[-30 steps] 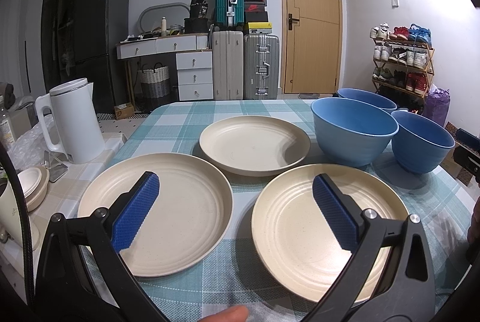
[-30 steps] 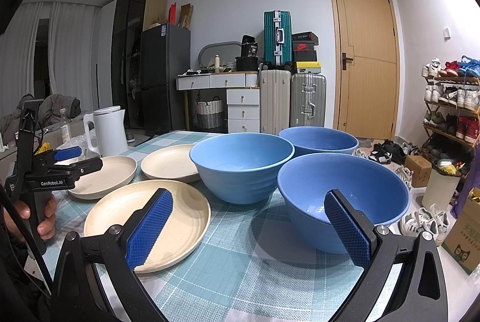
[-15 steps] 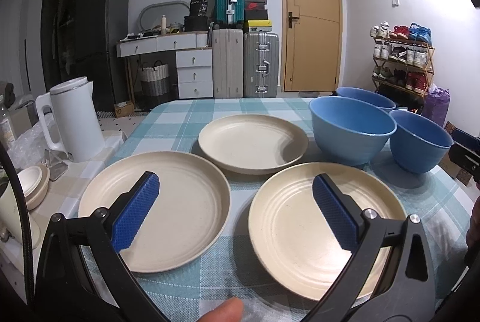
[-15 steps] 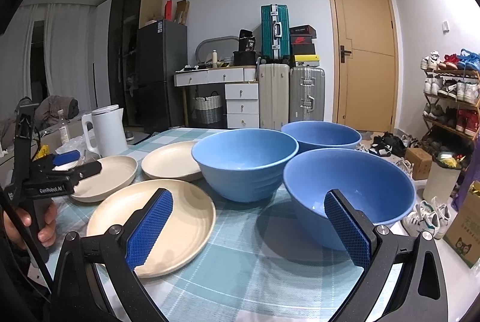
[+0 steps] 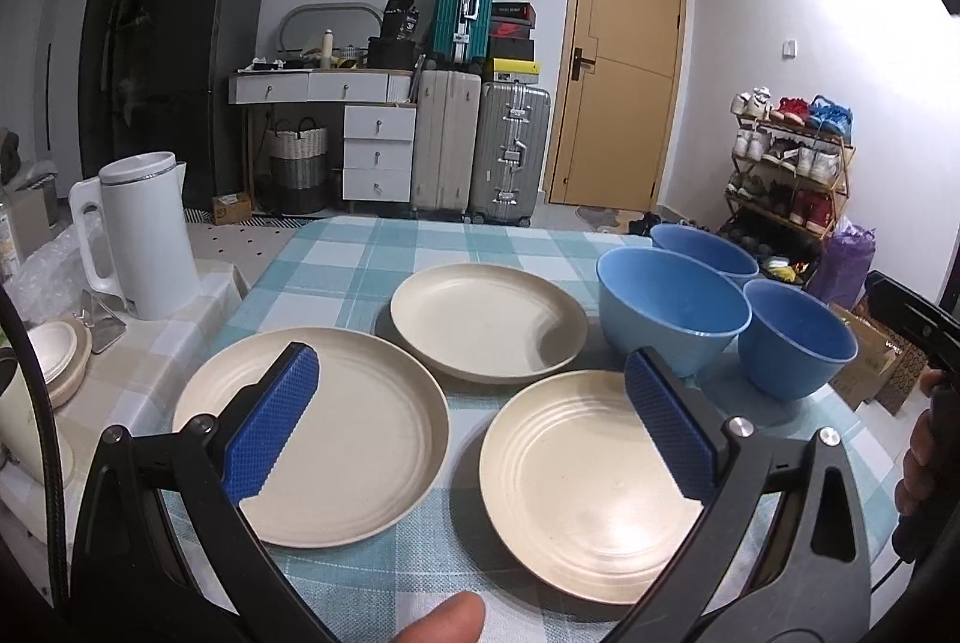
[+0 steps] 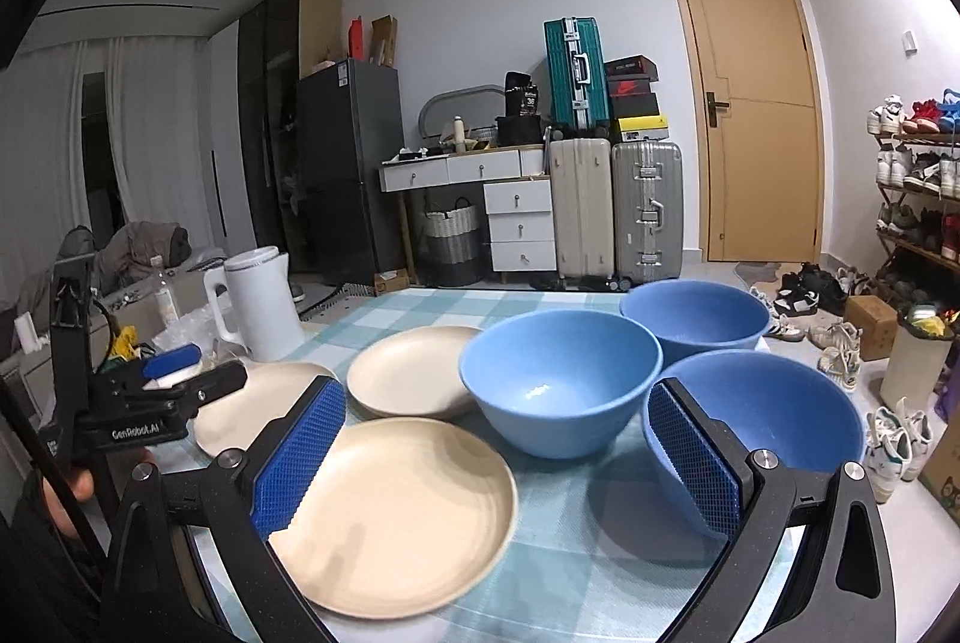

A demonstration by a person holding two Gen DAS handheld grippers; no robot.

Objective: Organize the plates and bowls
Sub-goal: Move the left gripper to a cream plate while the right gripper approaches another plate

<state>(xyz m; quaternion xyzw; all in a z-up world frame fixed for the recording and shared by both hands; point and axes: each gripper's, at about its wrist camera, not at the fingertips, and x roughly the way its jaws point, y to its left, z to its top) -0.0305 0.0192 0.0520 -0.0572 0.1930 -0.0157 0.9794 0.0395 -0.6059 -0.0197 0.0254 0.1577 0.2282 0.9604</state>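
Observation:
Three cream plates lie on the checked tablecloth: a near-left plate (image 5: pixel 336 439), a near-right plate (image 5: pixel 576 481) and a far plate (image 5: pixel 489 319). Three blue bowls stand to their right: the middle bowl (image 5: pixel 672 307), the far bowl (image 5: pixel 705 253) and the near bowl (image 5: pixel 798 337). My left gripper (image 5: pixel 474 427) hangs open above the two near plates, holding nothing. My right gripper (image 6: pixel 495 460) is open too, between the near-right plate (image 6: pixel 396 511) and the near bowl (image 6: pixel 774 415). The left gripper (image 6: pixel 174 379) shows at the left of the right wrist view.
A white kettle (image 5: pixel 144 241) stands on a side surface left of the table, with a small lidded dish (image 5: pixel 57 355) near it. Suitcases (image 5: pixel 480 151), drawers and a door fill the back wall. A shoe rack (image 5: pixel 792 163) and boxes stand beyond the table's right edge.
Both grippers have risen and drawn back a little, so plates and bowls sit lower and smaller in view. Both stay open. No dish has moved.

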